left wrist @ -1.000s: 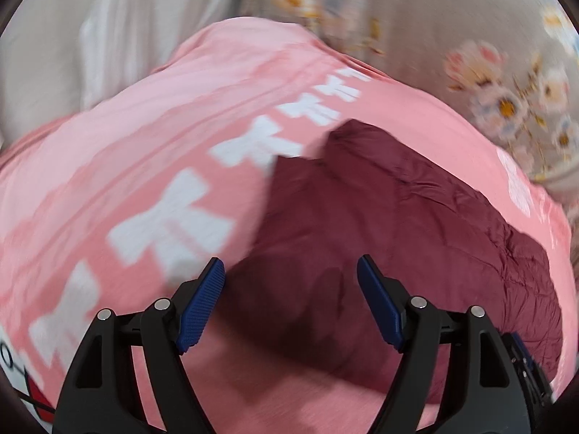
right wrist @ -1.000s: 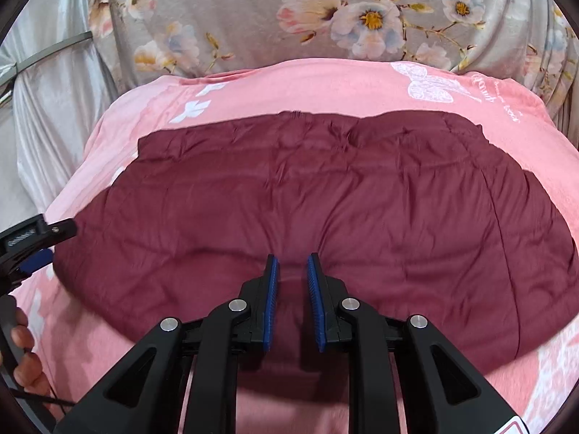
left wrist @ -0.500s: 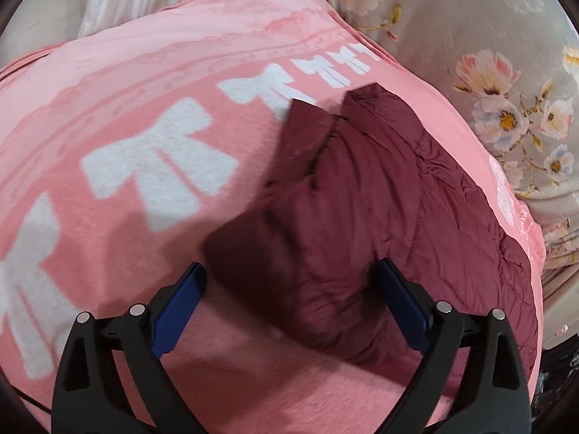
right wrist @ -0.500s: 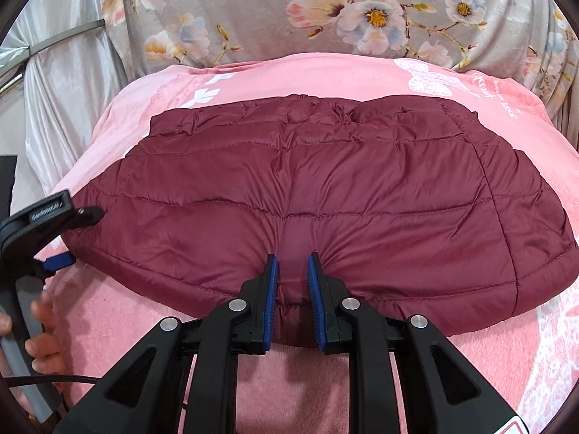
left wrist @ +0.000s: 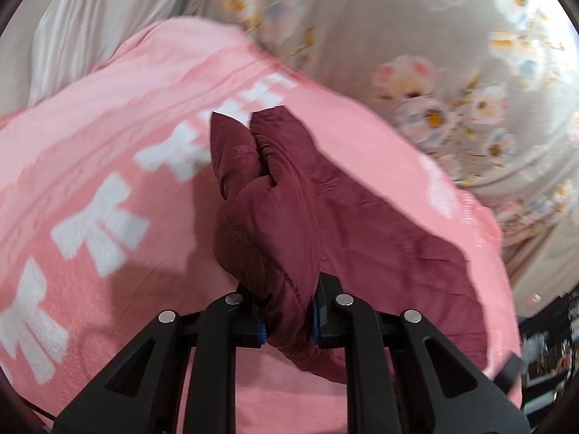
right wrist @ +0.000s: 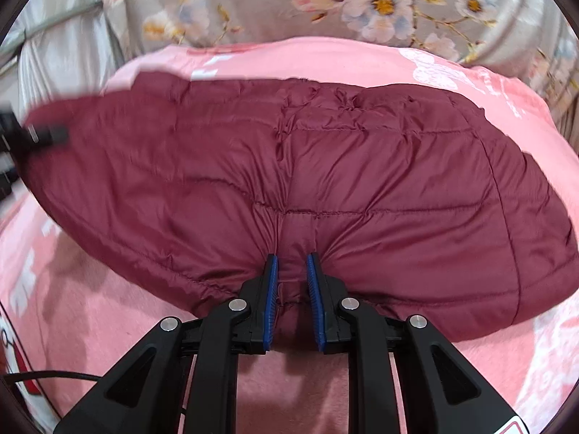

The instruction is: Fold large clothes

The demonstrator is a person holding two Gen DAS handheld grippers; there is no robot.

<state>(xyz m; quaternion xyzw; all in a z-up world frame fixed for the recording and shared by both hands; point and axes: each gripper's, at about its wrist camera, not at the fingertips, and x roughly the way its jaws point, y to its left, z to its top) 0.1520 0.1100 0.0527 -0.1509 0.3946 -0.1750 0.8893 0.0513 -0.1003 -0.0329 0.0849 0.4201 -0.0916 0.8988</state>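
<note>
A large maroon quilted puffer jacket (right wrist: 325, 166) lies across a pink blanket (right wrist: 108, 325) with white bows. My right gripper (right wrist: 292, 282) is shut on the jacket's near hem at its middle. My left gripper (left wrist: 287, 311) is shut on a bunched end of the jacket (left wrist: 267, 224), lifted off the blanket; the fabric hides its blue pads almost entirely. The left gripper also shows blurred at the left edge of the right wrist view (right wrist: 39, 137), at the jacket's left end.
A grey floral cover (right wrist: 362, 0) backs the blanket on the far side. Silvery fabric (left wrist: 90, 18) hangs at the far left. A black cable (right wrist: 54, 376) runs over the blanket at the near left. Dark clutter (left wrist: 550, 325) sits beyond the blanket's right edge.
My left gripper was open around the jacket's end; it has closed on it and raised it. My right gripper has kept its hold, and the jacket's left side has lifted.
</note>
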